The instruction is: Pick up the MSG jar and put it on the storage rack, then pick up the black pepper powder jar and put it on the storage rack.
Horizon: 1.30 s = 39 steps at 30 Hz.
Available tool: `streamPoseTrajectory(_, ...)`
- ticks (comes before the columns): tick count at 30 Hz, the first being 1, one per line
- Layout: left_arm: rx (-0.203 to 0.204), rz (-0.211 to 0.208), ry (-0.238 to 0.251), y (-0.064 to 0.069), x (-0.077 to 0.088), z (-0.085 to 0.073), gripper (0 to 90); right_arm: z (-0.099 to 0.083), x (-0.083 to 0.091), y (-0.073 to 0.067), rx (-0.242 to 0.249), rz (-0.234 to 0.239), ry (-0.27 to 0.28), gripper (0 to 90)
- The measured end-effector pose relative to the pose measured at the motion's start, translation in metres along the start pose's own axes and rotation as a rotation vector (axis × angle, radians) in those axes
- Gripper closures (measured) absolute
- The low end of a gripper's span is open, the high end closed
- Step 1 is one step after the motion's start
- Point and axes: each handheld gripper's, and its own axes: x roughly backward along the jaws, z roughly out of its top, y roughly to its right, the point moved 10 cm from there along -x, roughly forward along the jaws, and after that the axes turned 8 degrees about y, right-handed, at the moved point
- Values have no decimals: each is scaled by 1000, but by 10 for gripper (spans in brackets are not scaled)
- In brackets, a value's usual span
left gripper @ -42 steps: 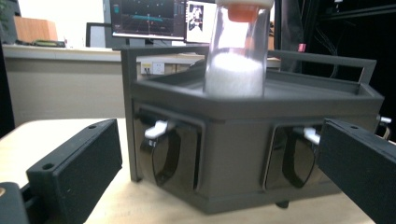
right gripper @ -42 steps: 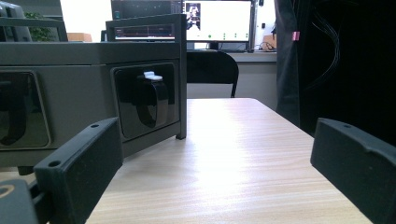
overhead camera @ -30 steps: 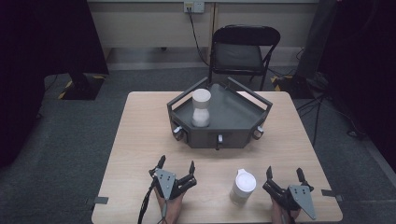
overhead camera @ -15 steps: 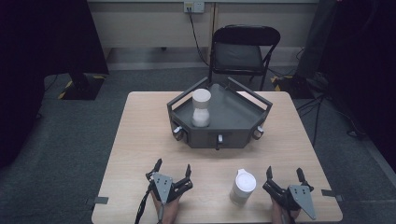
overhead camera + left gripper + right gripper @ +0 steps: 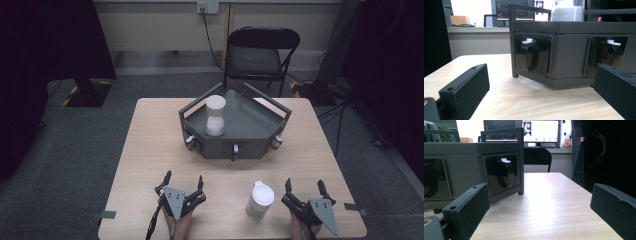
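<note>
- White cup (image 5: 261, 200) stands upright at the near edge of the worktop (image 5: 150, 145), between the two grippers and closer to the right one, touched by neither.
- Left gripper (image 5: 183, 183) and right gripper (image 5: 305, 188) both rest low with jaws spread wide, holding nothing.
- Farther off, the grey tray (image 5: 260, 131) already carries a second white cup (image 5: 215, 116) at its left.
- My guess: one placed, this one yet to be lifted.

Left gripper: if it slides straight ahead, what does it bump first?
Probably the dark grey tray: the left gripper, jaws open, points at its front wall, with bare table between.
</note>
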Motion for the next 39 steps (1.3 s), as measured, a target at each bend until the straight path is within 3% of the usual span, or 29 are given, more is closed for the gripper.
streamPoseTrajectory(33, -4, 20, -1, 1, 0, 0, 0, 0, 0, 3, -21, 19, -2, 0)
streamPoseTrajectory(39, -4, 20, -1, 1, 0, 0, 2, 12, 1, 8, -38, 45, -3, 0)
